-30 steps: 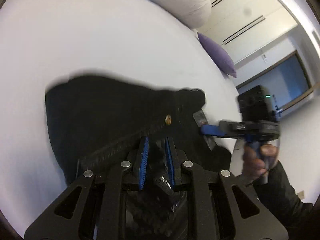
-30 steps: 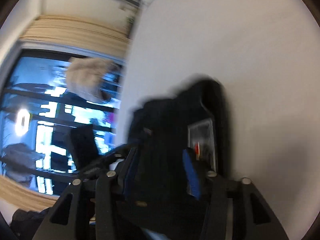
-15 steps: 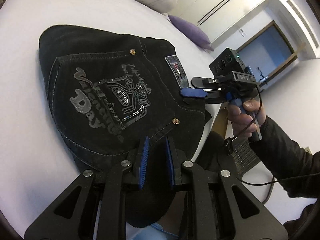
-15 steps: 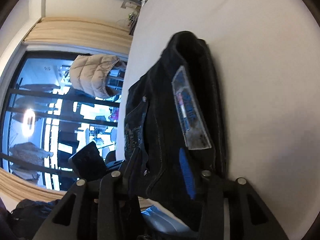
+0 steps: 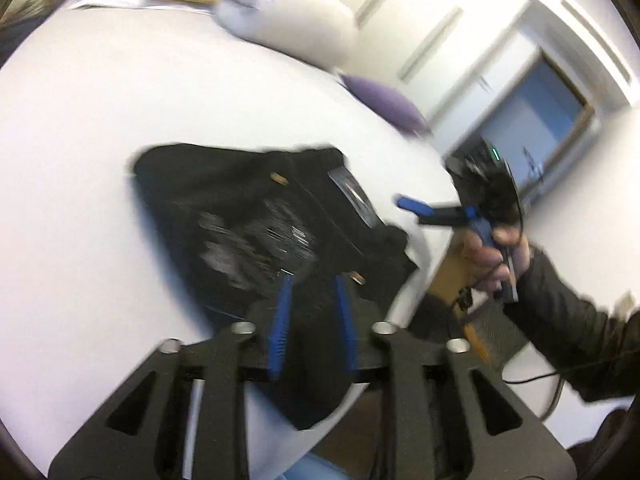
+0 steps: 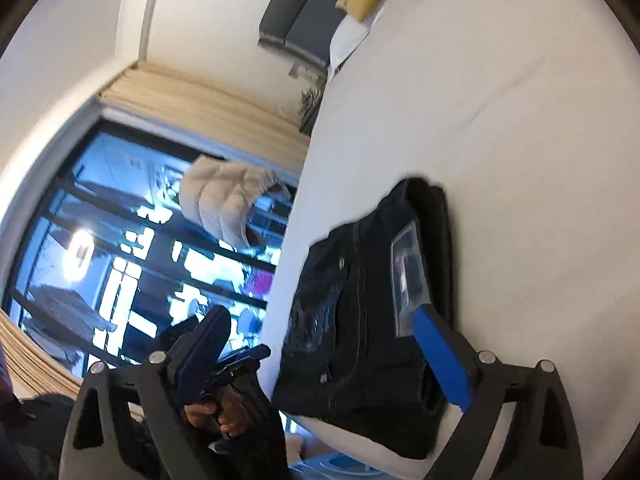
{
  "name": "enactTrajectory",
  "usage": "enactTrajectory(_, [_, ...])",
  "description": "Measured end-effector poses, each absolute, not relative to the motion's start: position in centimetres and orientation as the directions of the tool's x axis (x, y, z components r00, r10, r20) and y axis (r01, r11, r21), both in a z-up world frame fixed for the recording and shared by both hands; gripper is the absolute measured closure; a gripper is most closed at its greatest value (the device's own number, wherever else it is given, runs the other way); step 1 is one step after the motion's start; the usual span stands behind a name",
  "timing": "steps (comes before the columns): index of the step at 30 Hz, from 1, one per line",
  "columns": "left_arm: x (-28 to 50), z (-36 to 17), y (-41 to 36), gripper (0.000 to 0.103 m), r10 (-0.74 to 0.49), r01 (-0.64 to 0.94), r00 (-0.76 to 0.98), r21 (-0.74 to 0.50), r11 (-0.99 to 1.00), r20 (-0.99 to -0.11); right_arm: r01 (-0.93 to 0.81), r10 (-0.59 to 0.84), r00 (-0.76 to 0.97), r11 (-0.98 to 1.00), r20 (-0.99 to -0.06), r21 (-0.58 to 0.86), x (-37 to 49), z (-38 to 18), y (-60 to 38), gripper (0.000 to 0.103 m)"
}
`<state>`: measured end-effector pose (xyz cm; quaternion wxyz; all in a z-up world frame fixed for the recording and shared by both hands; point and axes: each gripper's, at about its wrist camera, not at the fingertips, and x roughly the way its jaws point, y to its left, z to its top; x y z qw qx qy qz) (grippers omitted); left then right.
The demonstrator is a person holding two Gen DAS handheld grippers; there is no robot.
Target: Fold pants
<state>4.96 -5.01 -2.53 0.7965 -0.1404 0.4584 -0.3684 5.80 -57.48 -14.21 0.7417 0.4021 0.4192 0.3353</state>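
The black pants (image 5: 256,216) lie folded in a compact bundle on the white bed (image 5: 80,160), back pocket print and label patch facing up. They also show in the right wrist view (image 6: 360,320). My left gripper (image 5: 312,284) hovers over the bundle's near edge with its blue pads a little apart and nothing between them. My right gripper (image 6: 320,344) is open wide and has backed off the label side. It also shows in the left wrist view (image 5: 412,206), clear of the pants.
A white pillow (image 5: 288,20) and a purple cushion (image 5: 384,104) lie at the bed's far side. The bed edge runs close by the bundle (image 5: 424,264). A dark window (image 6: 120,260) and a beige jacket (image 6: 224,196) stand beyond the bed.
Both grippers have let go of the pants and drawn back. The right gripper opened wide and moved off to the side. The bundle stays on the bed.
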Motion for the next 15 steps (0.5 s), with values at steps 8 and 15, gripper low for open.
enactTrajectory(8, [9.2,-8.2,-1.6,0.040,-0.797,0.194,0.215,-0.775,0.601,-0.564,0.005,0.841,0.279,0.482,-0.464,0.876,9.3,-19.3,-57.3,0.028])
enactTrajectory(15, [11.5,-10.5,-3.0,0.040,-0.829,0.082,0.127,-0.827,0.557,-0.545,0.024,0.829,0.141,0.543,-0.541,0.839,12.6,-20.0,-54.3,0.036])
